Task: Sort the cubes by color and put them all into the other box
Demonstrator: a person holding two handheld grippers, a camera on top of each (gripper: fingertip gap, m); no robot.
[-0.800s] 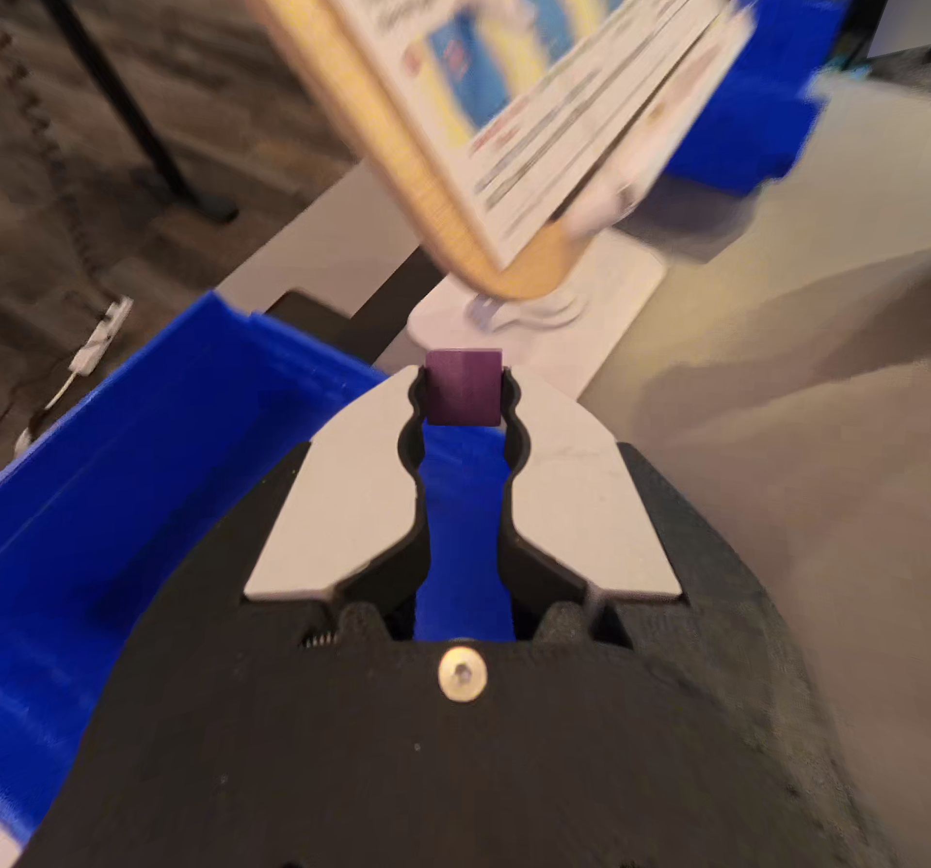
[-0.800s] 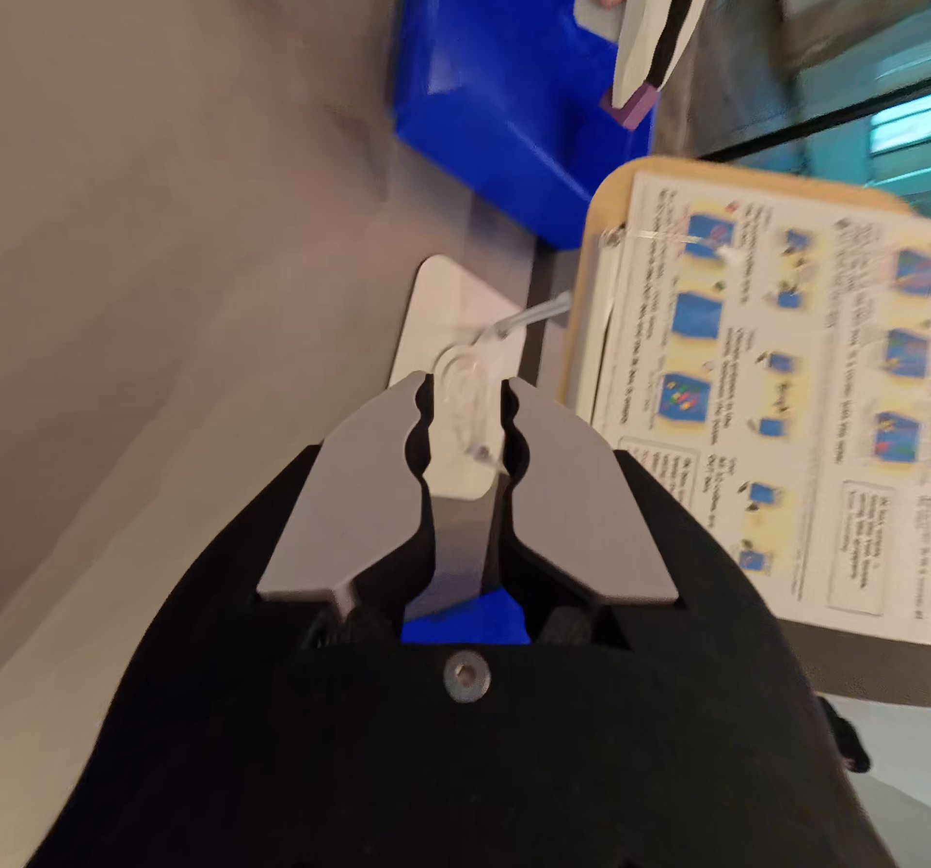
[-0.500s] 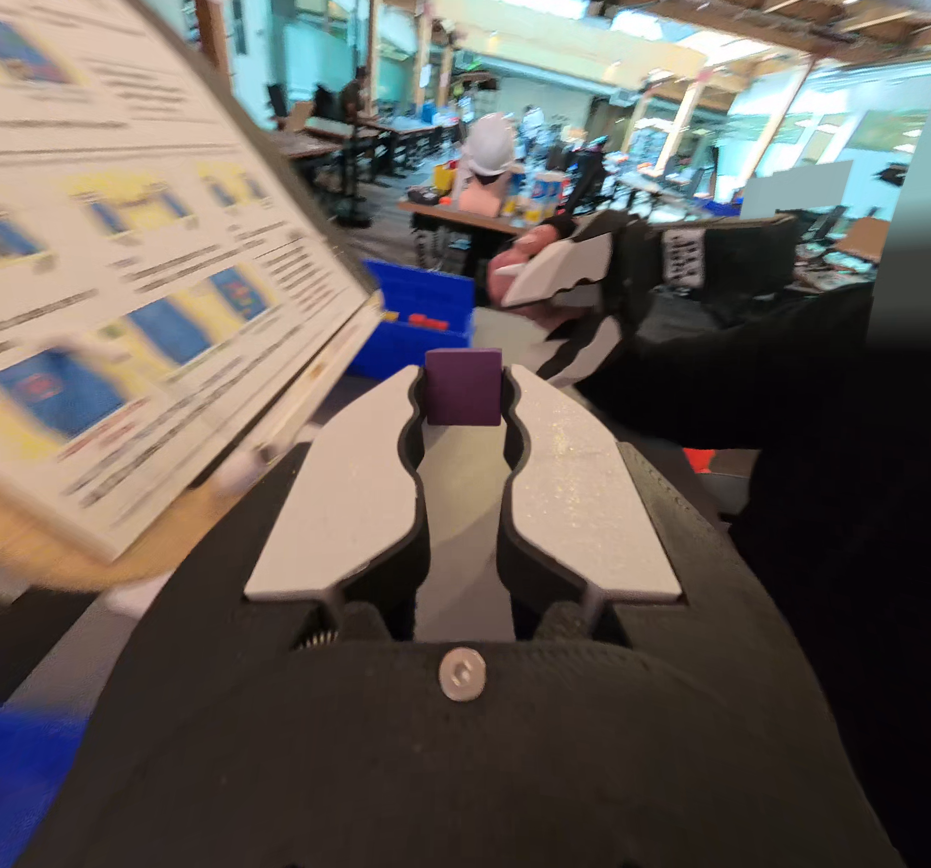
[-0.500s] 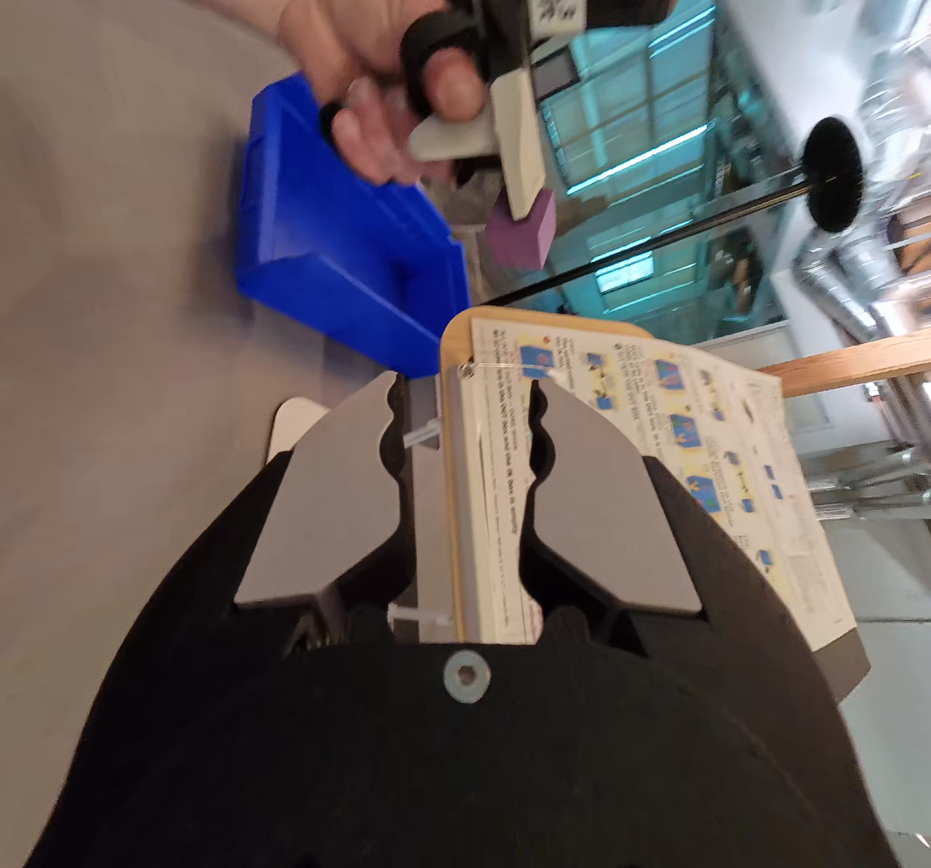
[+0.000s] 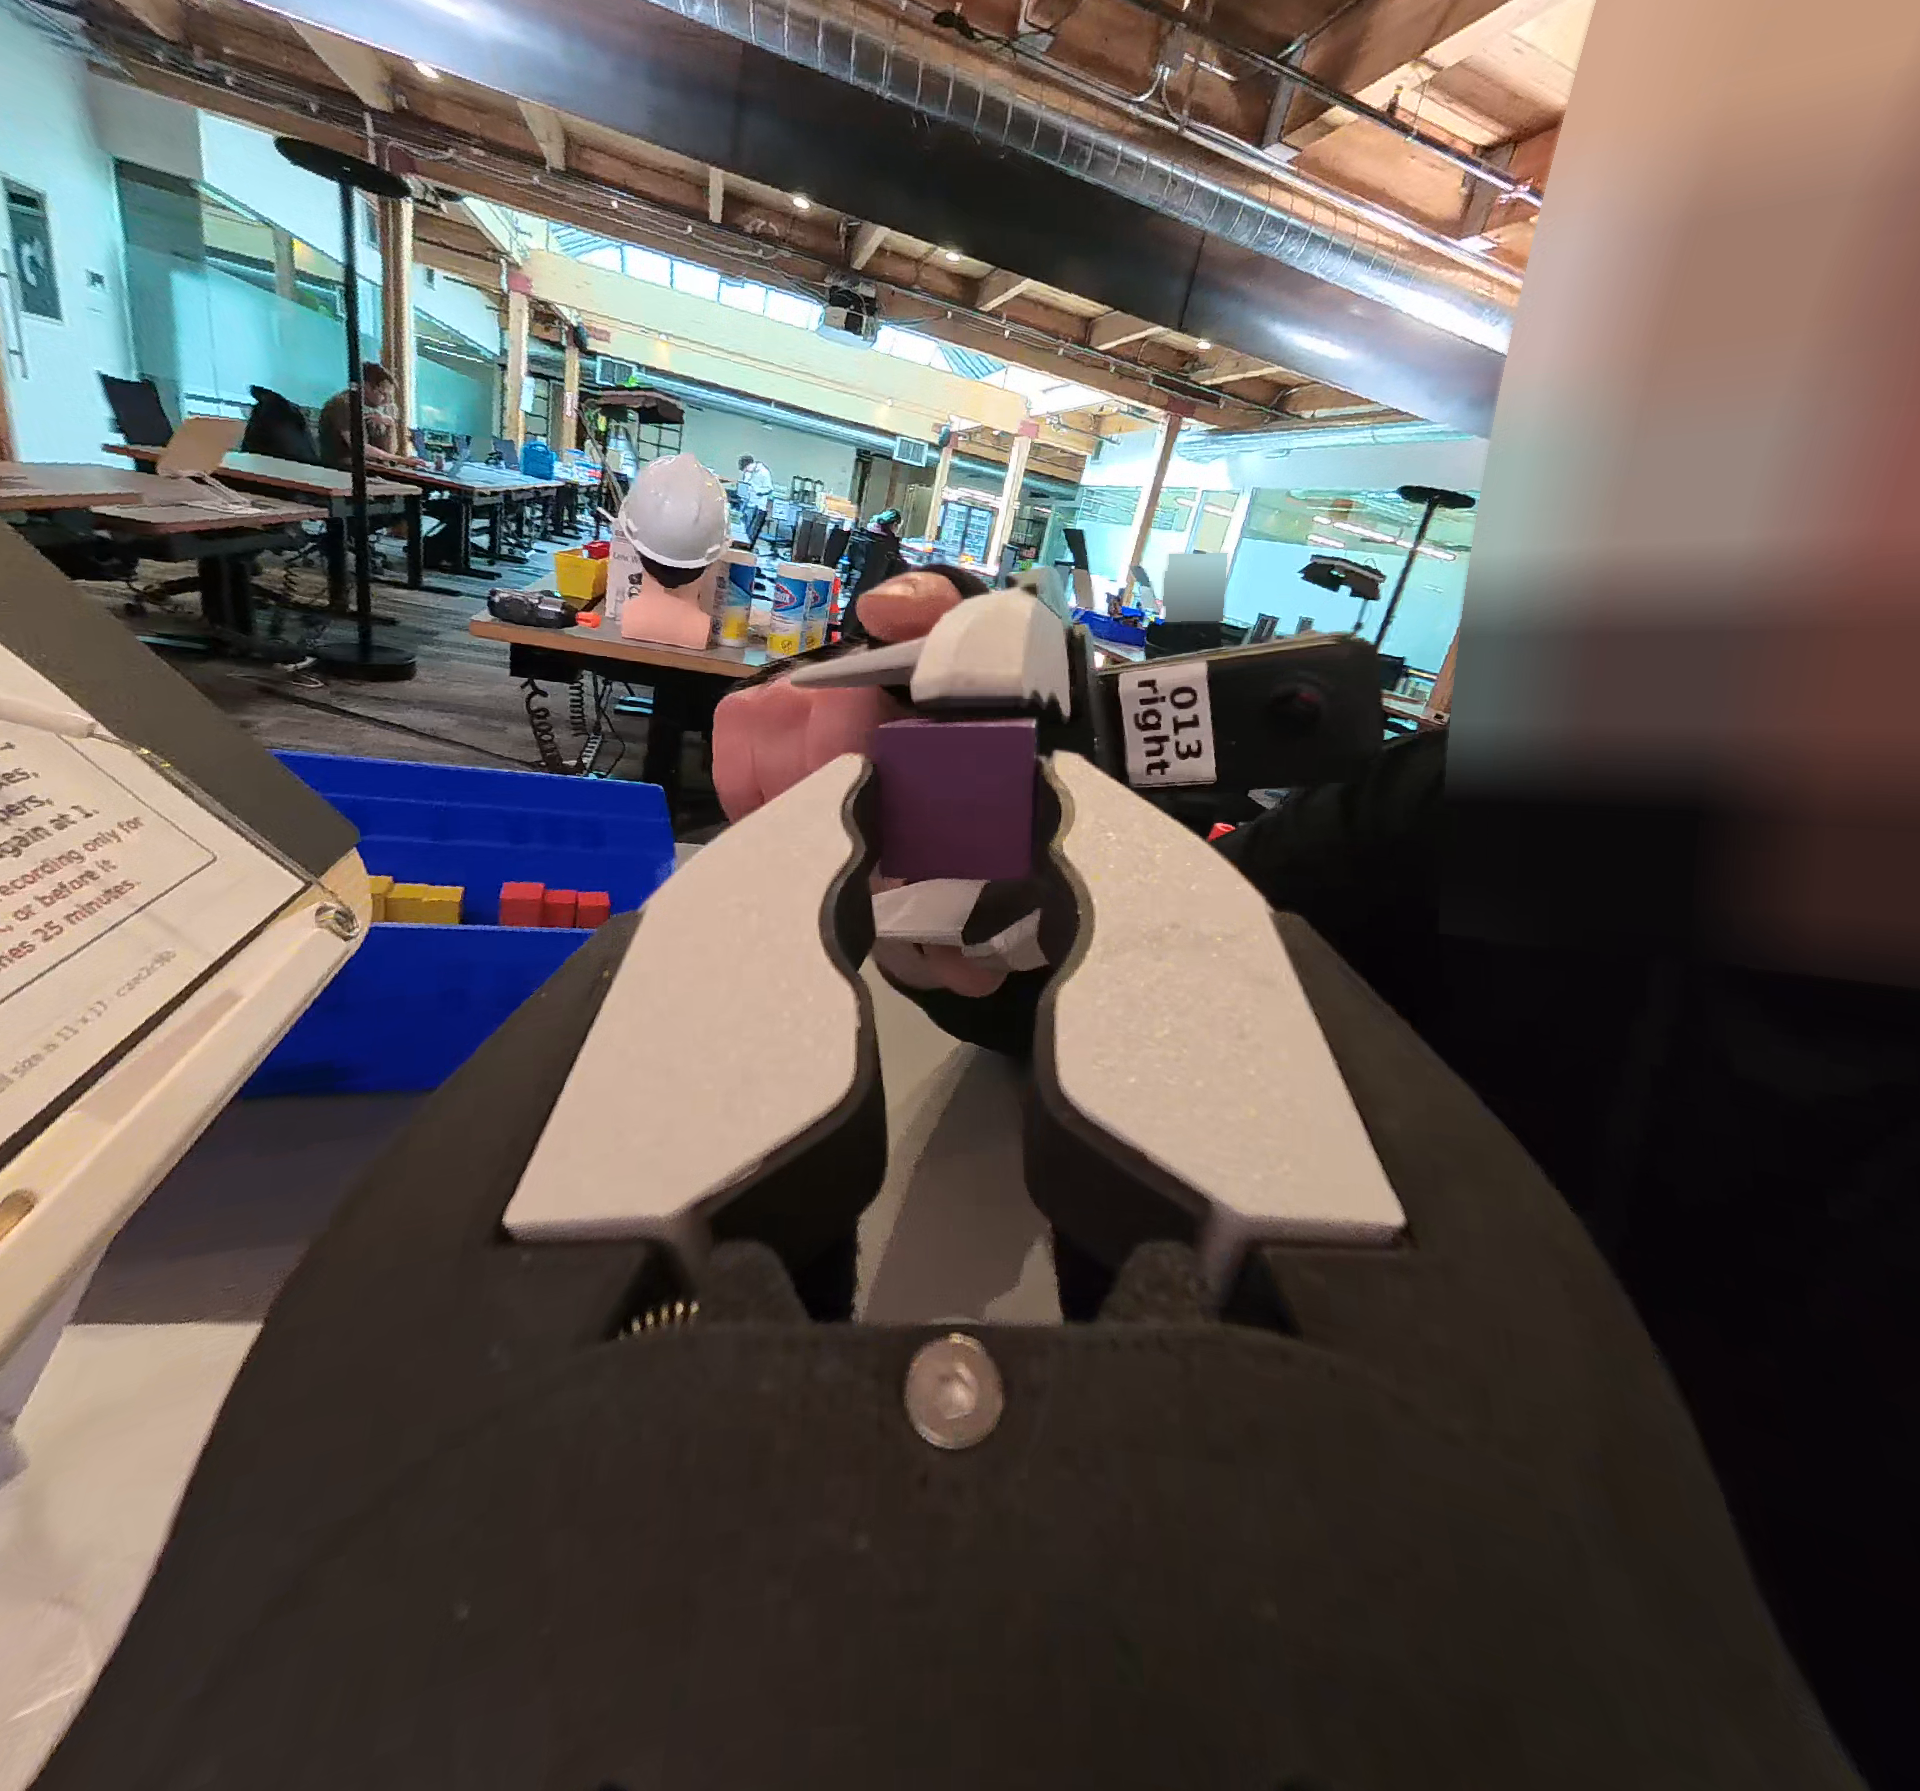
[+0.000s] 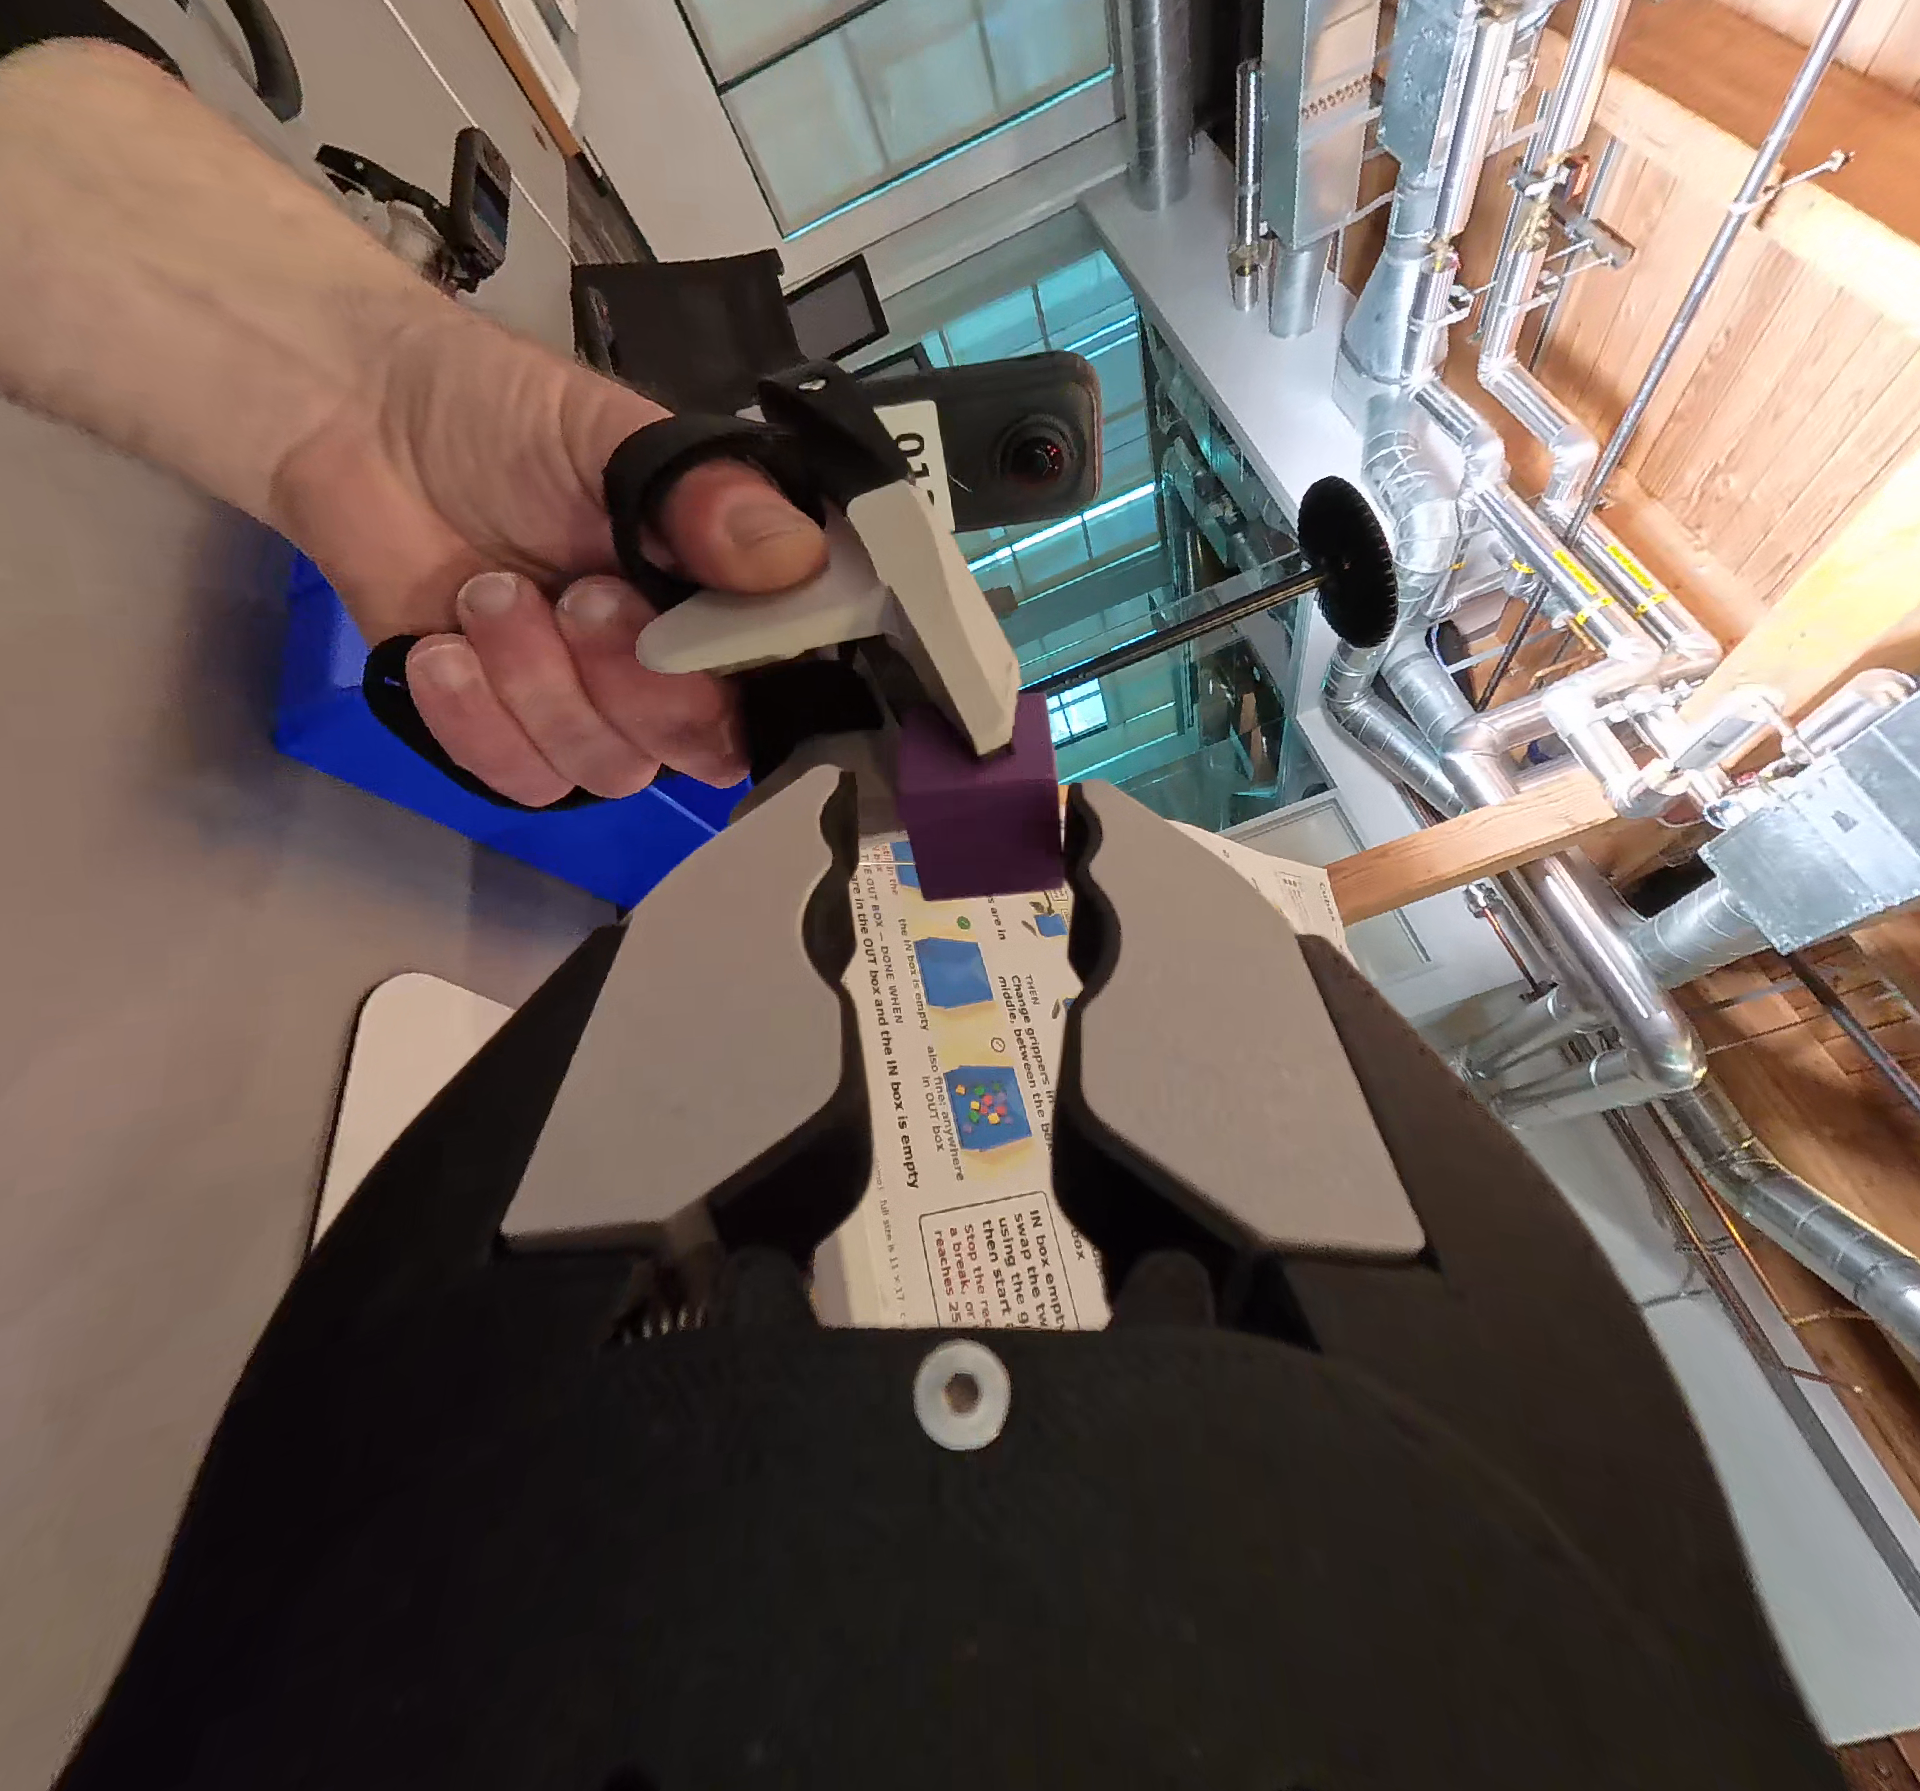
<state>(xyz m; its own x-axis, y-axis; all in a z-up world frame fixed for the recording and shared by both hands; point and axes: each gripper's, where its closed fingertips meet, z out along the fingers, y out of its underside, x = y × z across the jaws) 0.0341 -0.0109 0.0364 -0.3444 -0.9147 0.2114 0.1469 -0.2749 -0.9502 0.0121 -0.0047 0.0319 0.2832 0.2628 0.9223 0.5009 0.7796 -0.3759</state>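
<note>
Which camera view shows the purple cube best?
The right wrist view: three faces of the purple cube show, pinched by the left gripper and sitting between the open right gripper's fingers. The left wrist view shows only one flat face, partly hidden by its own fingers.

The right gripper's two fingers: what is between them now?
In the right wrist view, the purple cube sits between them, held by the left gripper; the right gripper is open.

Matt purple cube (image 5: 956, 799), speckled grey plastic fingers (image 5: 727, 1014), glossy blue plastic box (image 5: 416, 1003), glossy printed paper sheet (image 5: 94, 868)
</note>
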